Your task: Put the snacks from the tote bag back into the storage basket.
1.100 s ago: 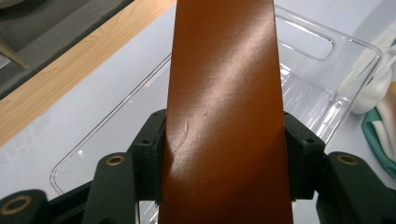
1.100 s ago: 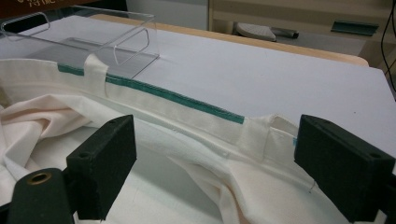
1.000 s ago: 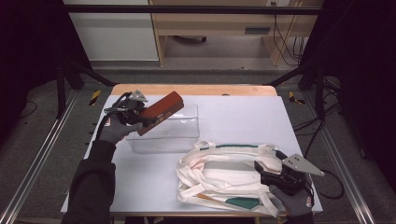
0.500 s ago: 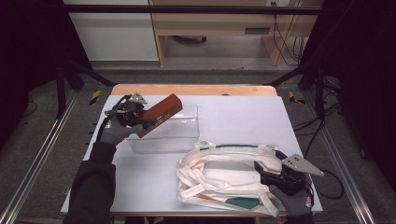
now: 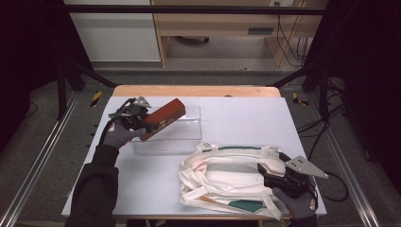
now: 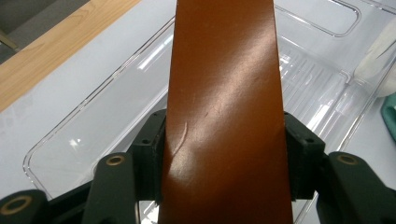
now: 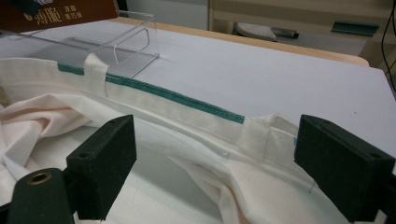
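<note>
Almost nothing has moved since the earlier frames: the brown box is still held over the clear tray.

At left, the left claw [image 5: 144,120] pinches the brown box [image 5: 163,118] by its long sides, tilted above the clear tray [image 5: 189,142]; the glossy card could slip, or a corner could catch the tray rim. At right, the right claw [image 5: 270,172] stands spread over the cloth bag [image 5: 222,182], which lies just beside the tray on the surface [image 5: 236,113] and crowds it.
</note>
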The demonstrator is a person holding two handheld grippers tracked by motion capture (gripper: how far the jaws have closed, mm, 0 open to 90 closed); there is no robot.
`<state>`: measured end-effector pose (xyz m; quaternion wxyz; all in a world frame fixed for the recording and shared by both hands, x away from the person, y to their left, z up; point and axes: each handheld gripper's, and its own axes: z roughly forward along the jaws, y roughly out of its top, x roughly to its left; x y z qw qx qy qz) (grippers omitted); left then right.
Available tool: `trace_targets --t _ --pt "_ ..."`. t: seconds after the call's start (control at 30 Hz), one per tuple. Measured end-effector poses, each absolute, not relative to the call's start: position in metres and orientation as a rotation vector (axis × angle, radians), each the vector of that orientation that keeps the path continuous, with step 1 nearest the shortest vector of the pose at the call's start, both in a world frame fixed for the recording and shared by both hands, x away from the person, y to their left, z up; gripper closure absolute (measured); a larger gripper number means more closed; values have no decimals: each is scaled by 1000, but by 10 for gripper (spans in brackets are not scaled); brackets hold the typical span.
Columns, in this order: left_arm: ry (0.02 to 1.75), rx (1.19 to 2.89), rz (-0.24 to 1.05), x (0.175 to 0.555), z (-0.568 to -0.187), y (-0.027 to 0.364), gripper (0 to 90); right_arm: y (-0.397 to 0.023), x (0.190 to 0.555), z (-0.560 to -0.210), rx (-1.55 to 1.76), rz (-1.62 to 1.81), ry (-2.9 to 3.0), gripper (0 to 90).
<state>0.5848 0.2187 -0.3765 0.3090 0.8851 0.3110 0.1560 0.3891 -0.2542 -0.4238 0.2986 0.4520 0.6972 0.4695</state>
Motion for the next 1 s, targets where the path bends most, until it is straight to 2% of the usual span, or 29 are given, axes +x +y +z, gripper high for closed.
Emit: trace_targets --t 1.0 --pt "842 2410 350 594 -412 206 431 -254 390 -425 1203 1243 1856 135"
